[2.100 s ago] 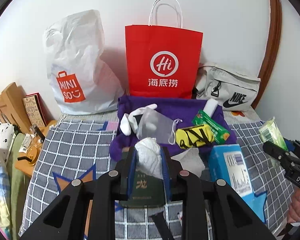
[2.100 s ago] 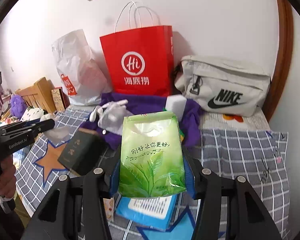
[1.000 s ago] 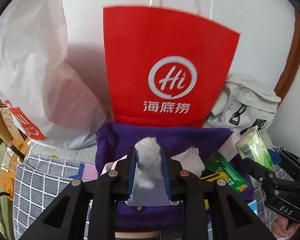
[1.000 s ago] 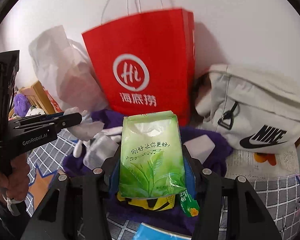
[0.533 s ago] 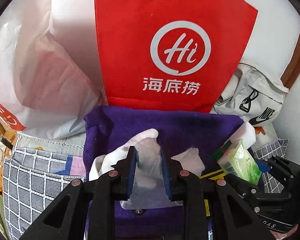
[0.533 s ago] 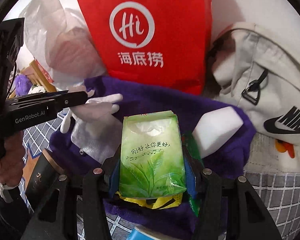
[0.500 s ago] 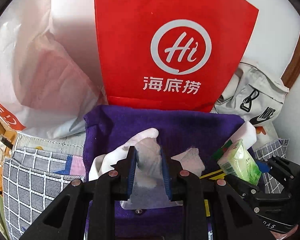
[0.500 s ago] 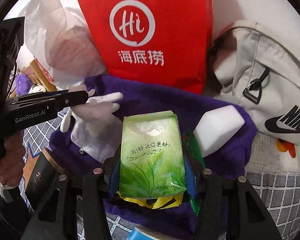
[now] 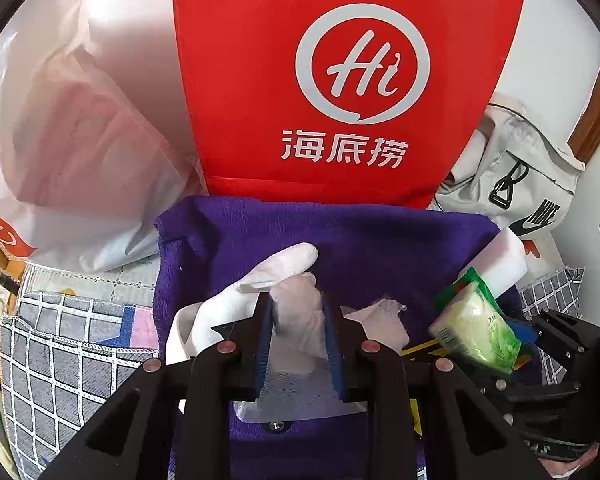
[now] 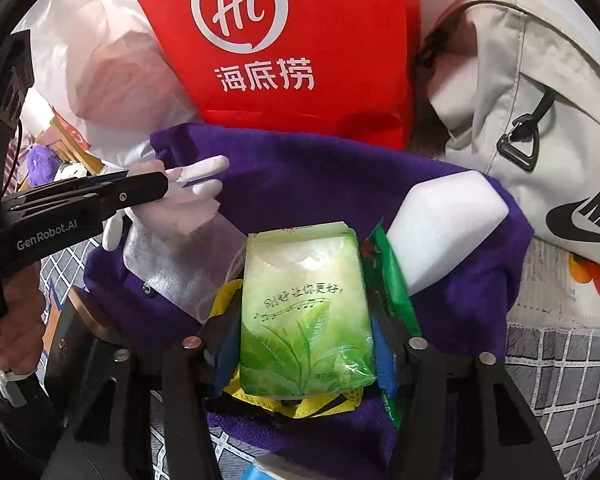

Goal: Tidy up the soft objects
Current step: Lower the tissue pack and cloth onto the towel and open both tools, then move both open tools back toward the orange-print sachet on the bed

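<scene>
My left gripper (image 9: 299, 312) is shut on a crumpled white cloth (image 9: 298, 316) and holds it over the purple towel (image 9: 340, 240), close to a white glove (image 9: 276, 268) and a translucent mesh pouch (image 9: 300, 396). My right gripper (image 10: 304, 320) is shut on a green tissue pack (image 10: 304, 312) over the same purple towel (image 10: 300, 184); that pack also shows at the right of the left wrist view (image 9: 476, 332). The left gripper shows at the left of the right wrist view (image 10: 140, 190).
A red paper bag (image 9: 340, 80) stands behind the towel, a white plastic bag (image 9: 80, 140) to its left, a grey Nike bag (image 10: 532, 120) to its right. A white foam block (image 10: 444, 220), a green packet (image 10: 392, 280) and a yellow item (image 10: 312, 404) lie on the towel. Checked bedding (image 9: 60, 360) lies around.
Both grippers have moved forward and down toward the purple towel, each still holding its object. The red bag looms larger.
</scene>
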{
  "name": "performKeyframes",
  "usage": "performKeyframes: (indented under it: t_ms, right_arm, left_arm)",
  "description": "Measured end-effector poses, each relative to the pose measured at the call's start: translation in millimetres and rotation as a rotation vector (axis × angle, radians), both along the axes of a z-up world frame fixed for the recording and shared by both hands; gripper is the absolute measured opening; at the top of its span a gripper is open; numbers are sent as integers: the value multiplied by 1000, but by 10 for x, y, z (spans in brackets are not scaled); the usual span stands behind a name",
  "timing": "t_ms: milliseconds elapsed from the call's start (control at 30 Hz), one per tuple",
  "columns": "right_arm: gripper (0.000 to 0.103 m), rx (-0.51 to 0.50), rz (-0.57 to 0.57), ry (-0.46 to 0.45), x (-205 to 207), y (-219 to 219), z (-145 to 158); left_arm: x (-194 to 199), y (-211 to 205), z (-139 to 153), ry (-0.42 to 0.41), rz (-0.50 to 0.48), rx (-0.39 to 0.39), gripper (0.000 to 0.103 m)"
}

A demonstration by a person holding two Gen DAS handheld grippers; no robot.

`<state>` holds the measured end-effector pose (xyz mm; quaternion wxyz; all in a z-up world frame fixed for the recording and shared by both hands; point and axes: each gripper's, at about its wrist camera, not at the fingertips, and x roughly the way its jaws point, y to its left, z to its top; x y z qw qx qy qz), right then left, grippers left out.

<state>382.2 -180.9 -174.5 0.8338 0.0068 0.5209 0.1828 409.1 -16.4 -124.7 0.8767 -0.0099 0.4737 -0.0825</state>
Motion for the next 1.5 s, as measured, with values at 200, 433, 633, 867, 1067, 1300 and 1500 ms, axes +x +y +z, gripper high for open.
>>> performKeyframes:
  t_ms: [200,433,633,867,1067,1300,1500]
  right_arm:
    - [77,32,5,-52,-72,20,137]
    - [77,27,-17,-84,-131,-3,311]
    - [77,53,-30,-123,-353,-43,626]
    - [77,3,21,-170,-912,79,897]
    - [77,32,40,-192,-1437,135,990]
    - [77,57,59,-181,-1915,282,909]
    - [77,67,51,-162,-2323,369,785]
  left_arm:
    - [-6,8,10,0,0,-13,34]
    - [-90,23,140,-27,5,-17,46]
    - [-262,61,403,-81,18,-17,46]
    - [-593,146,849,-159,36,-30,46]
    - [-1009,319,1039,-191,59,-11,46]
    - [-1671,606,930,-179,115,16,46]
    - [-2199,919,689,-150,213,-44,46]
